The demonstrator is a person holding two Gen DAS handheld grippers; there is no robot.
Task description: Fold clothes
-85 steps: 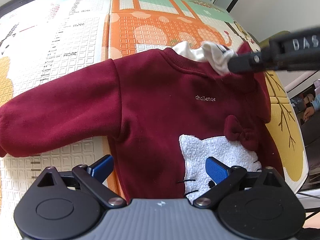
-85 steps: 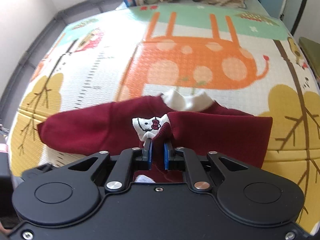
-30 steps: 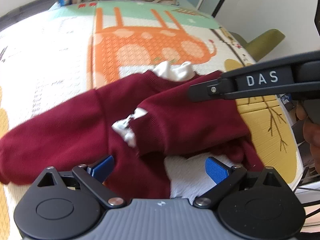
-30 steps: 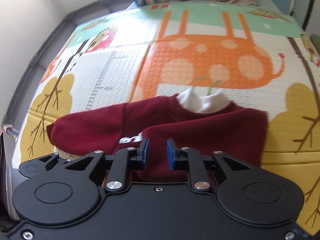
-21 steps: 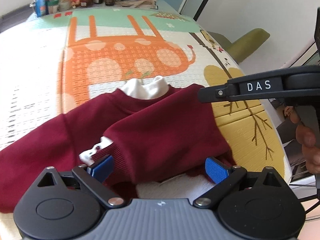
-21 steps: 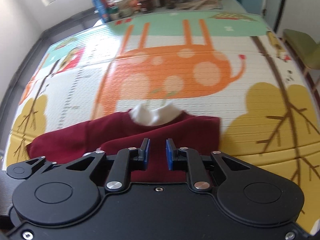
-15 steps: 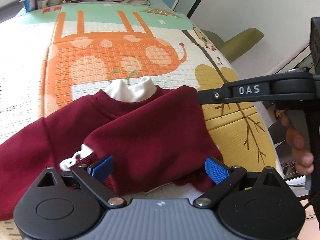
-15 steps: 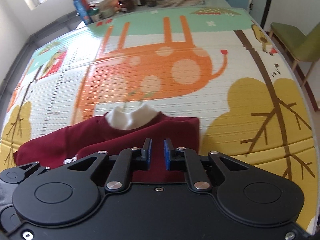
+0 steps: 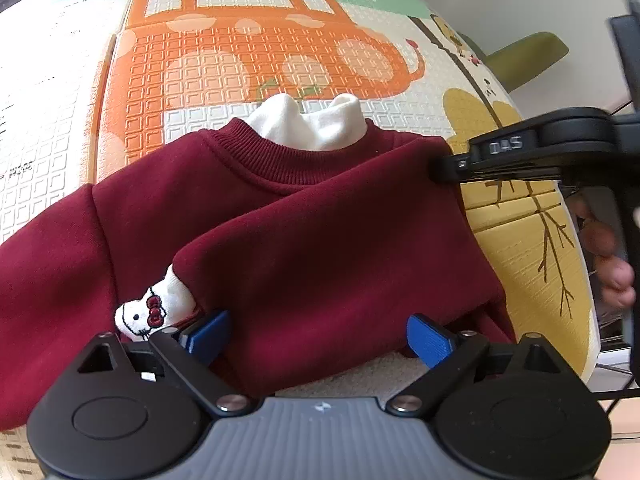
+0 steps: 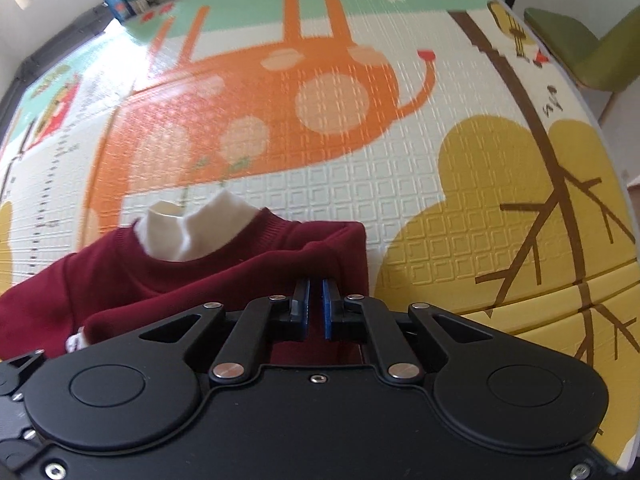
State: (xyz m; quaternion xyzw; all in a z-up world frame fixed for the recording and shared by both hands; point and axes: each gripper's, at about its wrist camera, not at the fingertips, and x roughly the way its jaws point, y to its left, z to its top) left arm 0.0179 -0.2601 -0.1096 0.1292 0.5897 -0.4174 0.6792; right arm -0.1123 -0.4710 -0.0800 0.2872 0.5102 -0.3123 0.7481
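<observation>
The sweatshirt (image 9: 312, 240), dark red with a white inner collar (image 9: 312, 128), lies flat on the play mat (image 9: 248, 60) that covers the surface, its collar pointing toward the orange animal print. Taking the collar as the landmark and going left to right in the left wrist view: far to the left of the collar, one sleeve (image 9: 44, 264) stretches out across the mat. Below and left of the collar, the other sleeve is folded across the chest, and its white cuff (image 9: 154, 312) with a cat face and red bow sits just beside the left blue pad of the left gripper (image 9: 318, 338). That gripper's jaws are spread wide apart, holding nothing, with the folded sleeve and lower body of the sweatshirt lying between and ahead of them. To the right of the collar, the right gripper (image 9: 440, 170) reaches in from the side with its tip at the sweatshirt's right shoulder edge; a person's hand (image 9: 608, 264) holds its handle further right.

In the right wrist view, the right gripper (image 10: 315, 306) has its jaws nearly together with a thin gap between the blue pads; red fabric lies right at them, below and right of the collar (image 10: 192, 232), but I cannot tell whether cloth is pinched. A green chair (image 10: 580, 52) stands beyond the mat's right edge.
</observation>
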